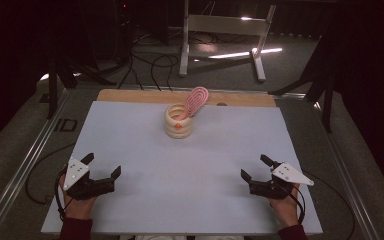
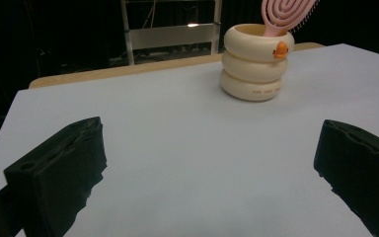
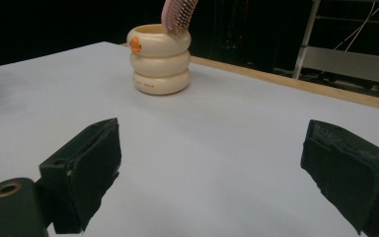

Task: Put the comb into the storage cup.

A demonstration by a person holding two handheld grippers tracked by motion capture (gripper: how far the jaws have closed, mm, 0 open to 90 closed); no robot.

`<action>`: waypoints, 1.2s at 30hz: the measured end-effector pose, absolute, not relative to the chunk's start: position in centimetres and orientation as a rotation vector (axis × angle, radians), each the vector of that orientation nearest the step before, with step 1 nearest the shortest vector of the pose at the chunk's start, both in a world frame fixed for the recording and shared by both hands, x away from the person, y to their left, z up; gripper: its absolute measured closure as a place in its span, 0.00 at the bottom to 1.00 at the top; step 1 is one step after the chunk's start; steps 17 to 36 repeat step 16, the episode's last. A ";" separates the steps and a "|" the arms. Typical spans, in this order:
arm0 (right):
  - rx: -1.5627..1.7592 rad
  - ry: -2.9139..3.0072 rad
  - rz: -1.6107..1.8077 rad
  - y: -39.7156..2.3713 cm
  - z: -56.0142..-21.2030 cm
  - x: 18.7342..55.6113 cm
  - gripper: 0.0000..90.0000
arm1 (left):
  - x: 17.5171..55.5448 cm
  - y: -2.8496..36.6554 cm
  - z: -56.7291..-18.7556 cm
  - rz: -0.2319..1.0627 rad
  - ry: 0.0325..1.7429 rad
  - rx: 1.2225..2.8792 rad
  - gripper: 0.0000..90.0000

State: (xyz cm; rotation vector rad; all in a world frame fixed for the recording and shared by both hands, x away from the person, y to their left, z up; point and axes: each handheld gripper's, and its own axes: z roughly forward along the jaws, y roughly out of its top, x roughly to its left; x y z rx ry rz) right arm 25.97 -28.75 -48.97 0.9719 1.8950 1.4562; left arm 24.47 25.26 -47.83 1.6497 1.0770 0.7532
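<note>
Both claws sat wide open and empty near the tabletop's (image 1: 130, 150) front edge, left claw (image 1: 103, 168) and right claw (image 1: 254, 169) about equally far from the cup (image 1: 178, 122) toward the back edge, hairbrush (image 1: 196, 101) leaning toward the back right corner.

Glossy smooth holder (image 2: 257, 64), pink plastic brush (image 1: 196, 101), matt table (image 1: 190, 190)

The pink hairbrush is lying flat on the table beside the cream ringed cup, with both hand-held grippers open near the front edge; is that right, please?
Not quite: the pink hairbrush stands inside the cream ringed cup, its head leaning out over the rim, as the high view shows. The left hand-held gripper and right hand-held gripper are indeed open near the front edge.
</note>
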 end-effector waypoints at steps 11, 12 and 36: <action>0.989 1.881 1.469 -29.5 -49.3 25.2 0.09 | 24.2 25.1 -47.9 0.766 1.063 1.669 0.00; 0.990 1.882 1.469 -29.5 -49.3 25.2 0.09 | 24.3 25.1 -48.0 0.765 1.063 1.670 0.00; 0.990 1.881 1.483 -29.5 -49.4 25.2 0.09 | 24.3 25.1 -48.0 0.763 1.062 1.670 0.00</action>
